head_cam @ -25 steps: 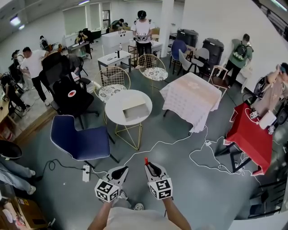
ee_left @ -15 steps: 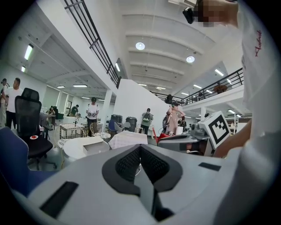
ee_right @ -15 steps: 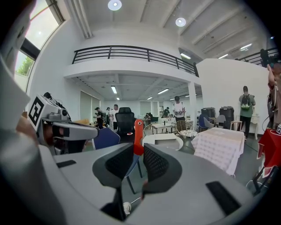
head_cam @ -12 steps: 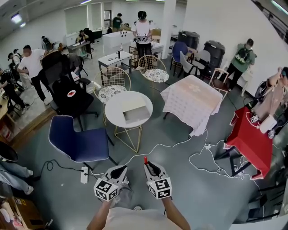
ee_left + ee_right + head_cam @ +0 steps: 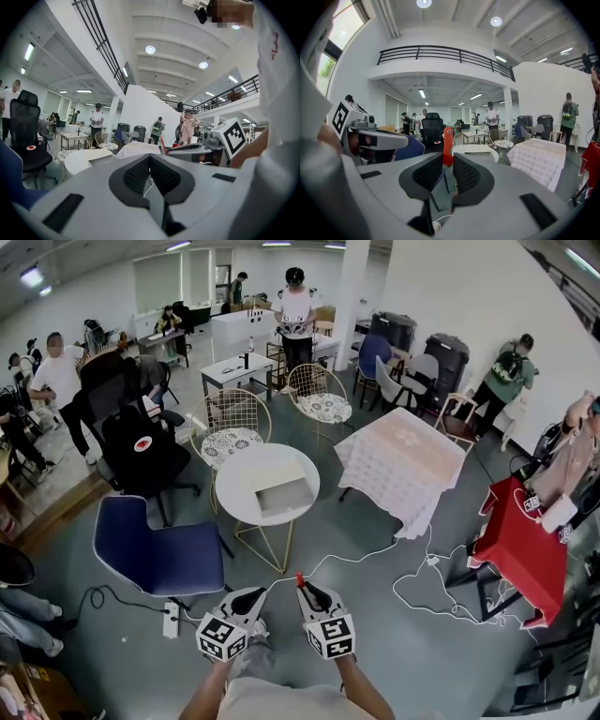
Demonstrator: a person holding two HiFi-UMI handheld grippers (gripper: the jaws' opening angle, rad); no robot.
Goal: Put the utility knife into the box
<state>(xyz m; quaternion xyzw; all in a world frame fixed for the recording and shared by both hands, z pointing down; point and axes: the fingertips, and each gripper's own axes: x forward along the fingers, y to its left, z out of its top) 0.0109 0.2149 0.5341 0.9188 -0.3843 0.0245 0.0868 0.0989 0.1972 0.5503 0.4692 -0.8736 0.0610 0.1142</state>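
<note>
The utility knife (image 5: 300,579), red-handled, sticks up from my right gripper (image 5: 306,589), which is shut on it; in the right gripper view the red handle (image 5: 448,145) rises between the two dark pads. My left gripper (image 5: 251,594) hangs beside it, jaws closed together with nothing in them (image 5: 150,161). Both are held low in front of the person, above the grey floor. The open box (image 5: 283,493) lies on a round white table (image 5: 234,507) well ahead of both grippers. The left gripper view shows the same box (image 5: 105,158) on that table.
A blue chair (image 5: 159,545) stands left of the round table, and a cloth-covered table (image 5: 403,460) is to its right. White cables (image 5: 412,587) and a power strip (image 5: 171,620) lie on the floor. A red table (image 5: 520,540) is at right. Several people stand around.
The view has crept forward and the round table with the box sits slightly nearer. Both grippers keep the same pose, the knife still in the right one.
</note>
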